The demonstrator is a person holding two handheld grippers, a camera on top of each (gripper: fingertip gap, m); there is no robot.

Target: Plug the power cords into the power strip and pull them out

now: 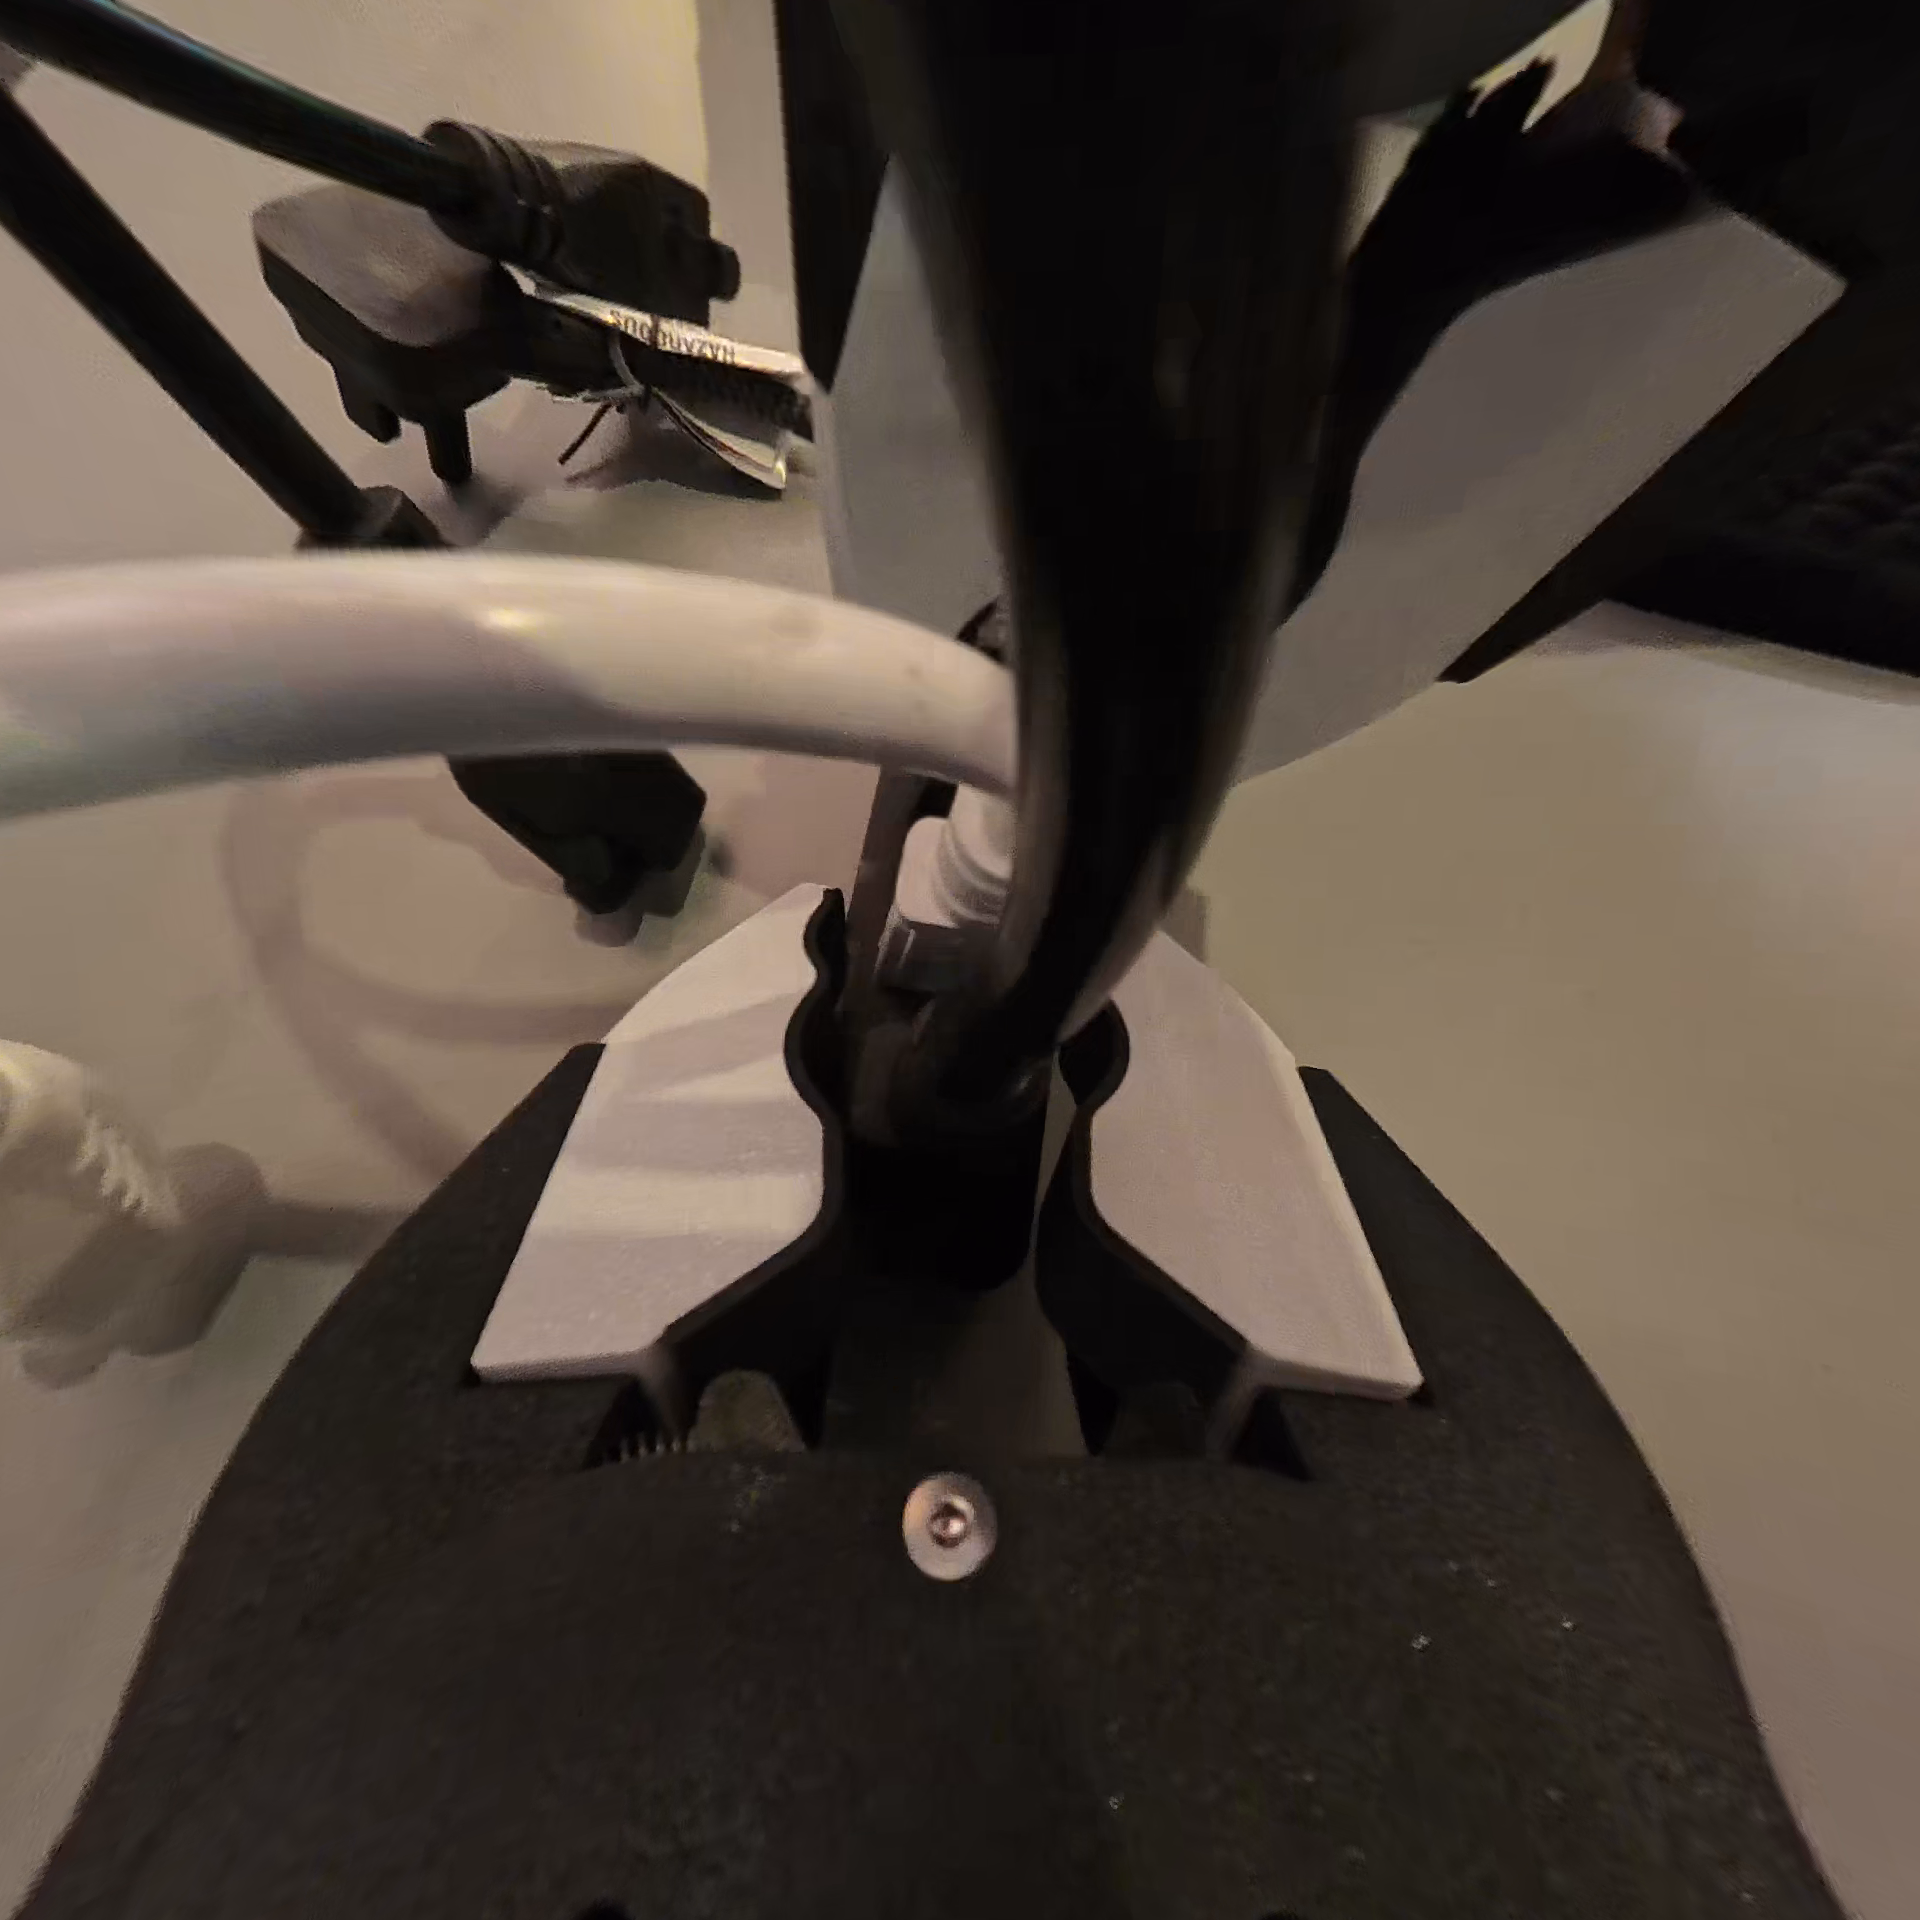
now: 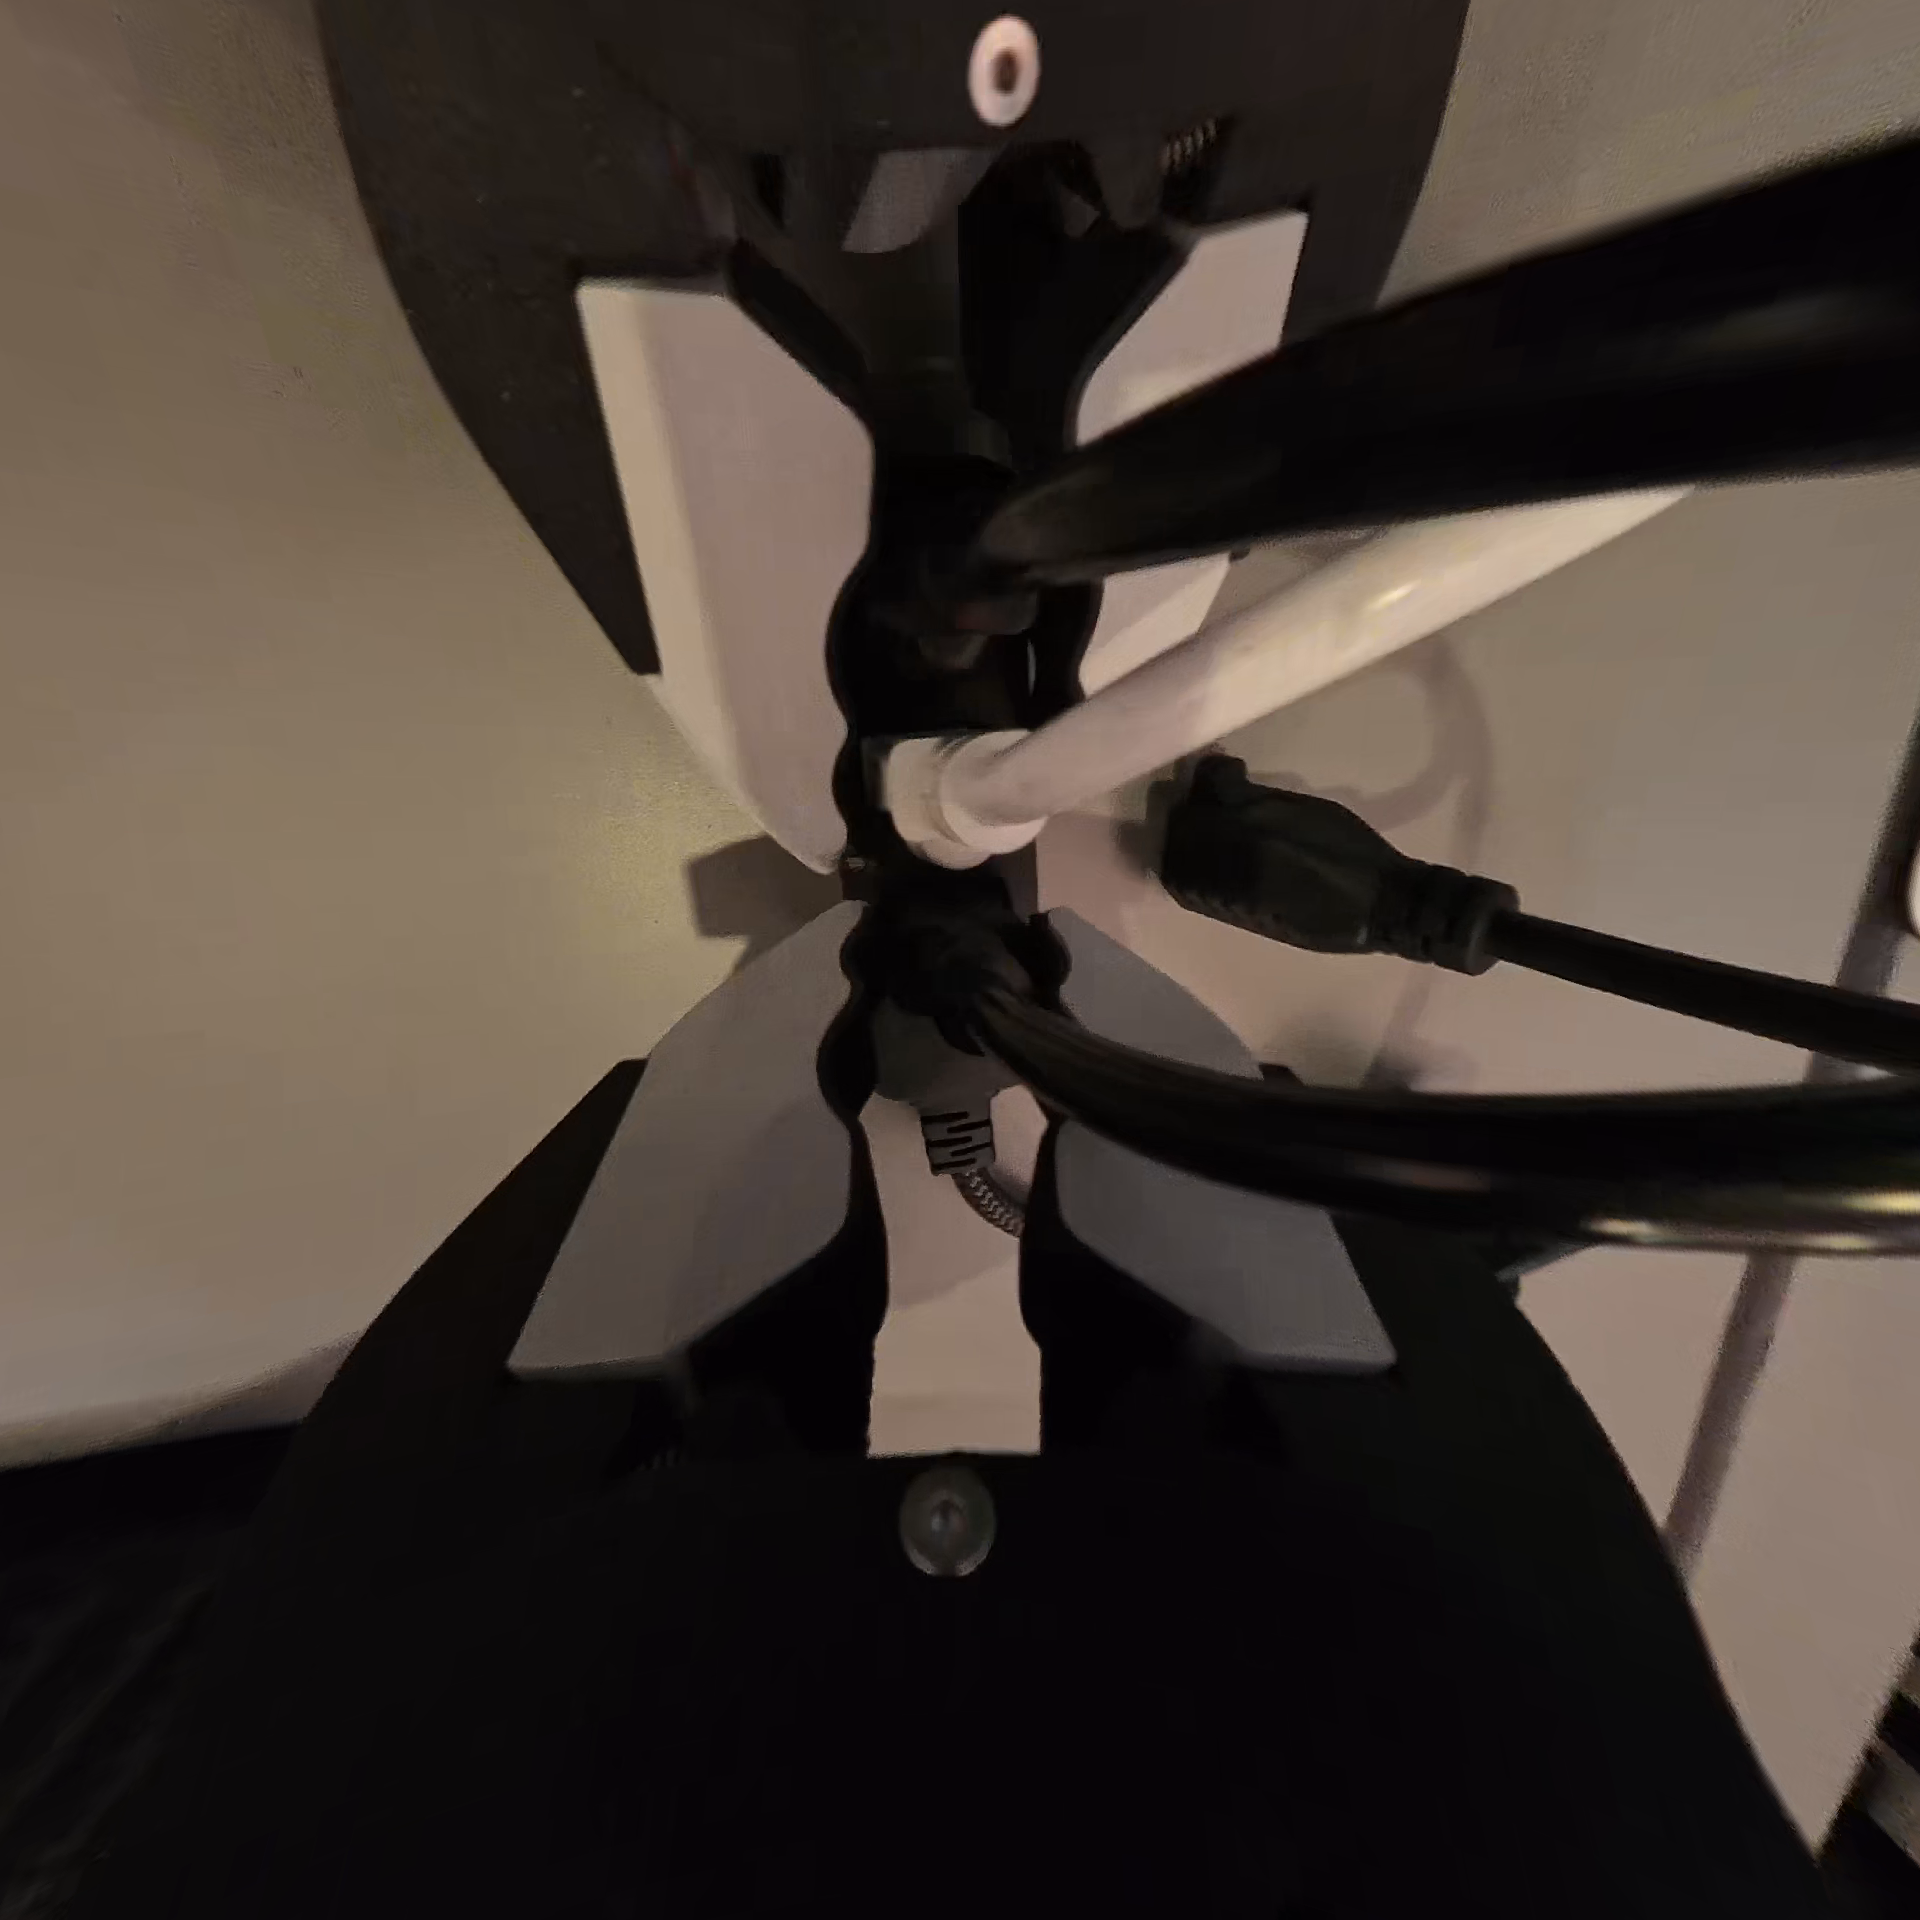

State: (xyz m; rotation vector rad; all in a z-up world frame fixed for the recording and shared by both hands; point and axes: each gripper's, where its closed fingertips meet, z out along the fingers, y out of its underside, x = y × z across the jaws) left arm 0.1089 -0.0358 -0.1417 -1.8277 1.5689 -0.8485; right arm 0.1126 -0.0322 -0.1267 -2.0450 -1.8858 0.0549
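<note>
Between the two facing grippers, little free room: cords crowd the gap. Left gripper (image 1: 961,1039) pinches a black plug (image 1: 966,1081) at its fingertips; right gripper (image 2: 951,997) pinches another black plug (image 2: 935,997). White cord (image 2: 1195,717) enters between them. Power strip cannot be made out. Loose black plugs on the pale table (image 1: 1558,1039): two (image 1: 582,239), (image 1: 592,821).

The left gripper (image 1: 961,997) points toward 12 o'clock in its own view, its white-faced fingers (image 1: 707,1132) drawn close on a black plug. The right gripper (image 2: 951,997) also points to 12 o'clock, fingers (image 2: 727,1174) closed on another black plug, meeting the left gripper tip to tip as it reaches down from 12 o'clock.
</note>
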